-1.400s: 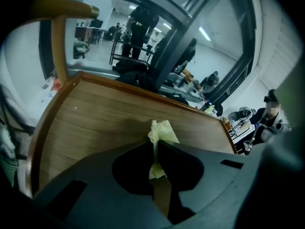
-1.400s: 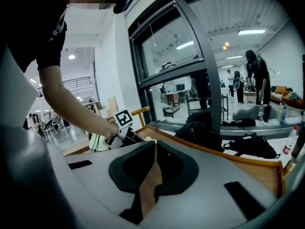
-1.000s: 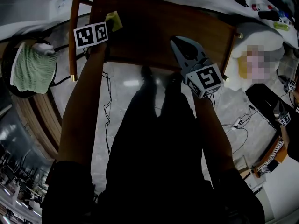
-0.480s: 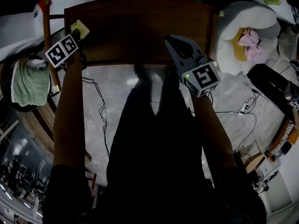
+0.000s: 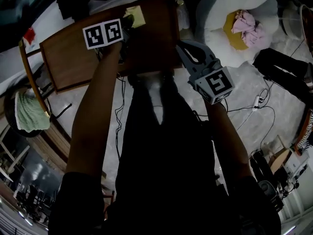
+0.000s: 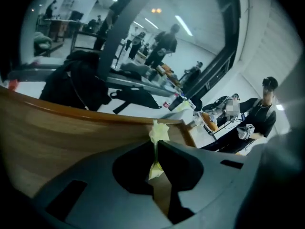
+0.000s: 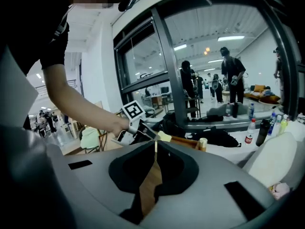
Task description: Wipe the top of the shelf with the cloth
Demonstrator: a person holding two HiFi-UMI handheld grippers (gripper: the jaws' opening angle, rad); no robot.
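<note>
The shelf top (image 5: 78,58) is a brown wooden board. At its far right part lies a small yellow cloth (image 5: 135,16), pinched in my left gripper (image 5: 128,23). In the left gripper view the cloth (image 6: 157,135) sticks up between the shut jaws of the left gripper (image 6: 156,147), over the wood (image 6: 57,132). My right gripper (image 5: 182,46) hangs over the shelf's front right corner, shut on nothing. The right gripper view shows the right gripper (image 7: 156,146) with its jaws together, and the left gripper (image 7: 143,131) with the cloth (image 7: 165,136) beyond them.
A white cushion (image 5: 215,13) holding yellow and pink fabric stands right of the shelf. A chair with a green towel (image 5: 29,114) is at the left. Cables (image 5: 254,106) lie on the floor. A black bag (image 6: 81,82) and bottles (image 7: 251,130) sit on the white table behind.
My left gripper has carried the cloth from the shelf's far left corner rightward along the far edge. The right gripper has stayed by the front edge. The head view has swung.
</note>
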